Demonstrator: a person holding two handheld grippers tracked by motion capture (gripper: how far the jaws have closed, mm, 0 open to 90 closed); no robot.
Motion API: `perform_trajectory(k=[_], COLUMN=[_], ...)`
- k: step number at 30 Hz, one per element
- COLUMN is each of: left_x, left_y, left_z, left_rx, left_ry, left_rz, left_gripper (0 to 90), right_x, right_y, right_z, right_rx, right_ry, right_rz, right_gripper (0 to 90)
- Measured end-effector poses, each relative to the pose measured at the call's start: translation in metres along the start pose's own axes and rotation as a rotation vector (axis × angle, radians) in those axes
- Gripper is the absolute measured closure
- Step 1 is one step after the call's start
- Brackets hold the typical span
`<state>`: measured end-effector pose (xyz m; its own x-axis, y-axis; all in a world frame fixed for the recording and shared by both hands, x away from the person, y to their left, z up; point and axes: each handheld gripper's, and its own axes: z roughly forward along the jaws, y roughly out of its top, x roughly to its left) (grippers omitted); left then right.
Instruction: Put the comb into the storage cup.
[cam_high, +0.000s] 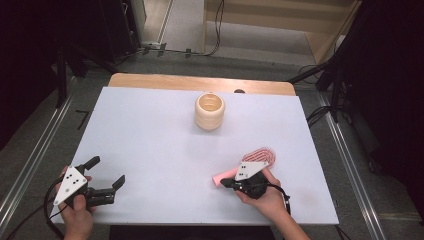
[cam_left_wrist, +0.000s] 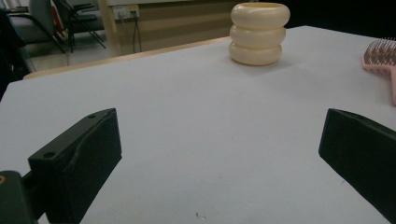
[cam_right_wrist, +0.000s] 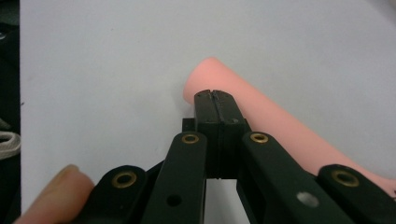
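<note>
A pink hairbrush lies on the white table (cam_high: 150, 130) at the front right, with its bristle head (cam_high: 262, 153) toward the back and its handle (cam_high: 218, 178) pointing front-left. My right gripper (cam_high: 225, 183) is shut, jaws pressed together with nothing between them. In the right gripper view its tips (cam_right_wrist: 215, 95) sit right over the pink handle (cam_right_wrist: 266, 119) near its rounded end. My left gripper (cam_high: 108, 171) rests at the front left, wide open and empty (cam_left_wrist: 219, 140). A cream ribbed cup (cam_high: 209, 111) stands upright at the back centre.
From the left gripper the cup (cam_left_wrist: 259, 33) stands ahead and the brush head (cam_left_wrist: 380, 56) is at the far right. A wooden strip (cam_high: 200, 82) edges the table's far side. Metal rails and cables run beside the table.
</note>
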<state>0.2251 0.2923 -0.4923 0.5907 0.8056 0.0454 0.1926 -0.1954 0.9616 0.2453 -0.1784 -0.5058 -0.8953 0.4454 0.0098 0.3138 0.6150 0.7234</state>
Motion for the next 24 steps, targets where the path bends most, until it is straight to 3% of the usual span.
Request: perform_trajectory(k=[24], left_x=[-0.001], left_y=[0.0], left_z=[0.0], left_rx=[0.003], left_ry=[-0.003], left_rz=[0.007], left_gripper=[0.0], right_x=[-0.018], right_y=[0.018], right_z=[0.022], right_rx=[-0.006], right_ry=[-0.056], right_rz=[0.094], right_gripper=[88.3])
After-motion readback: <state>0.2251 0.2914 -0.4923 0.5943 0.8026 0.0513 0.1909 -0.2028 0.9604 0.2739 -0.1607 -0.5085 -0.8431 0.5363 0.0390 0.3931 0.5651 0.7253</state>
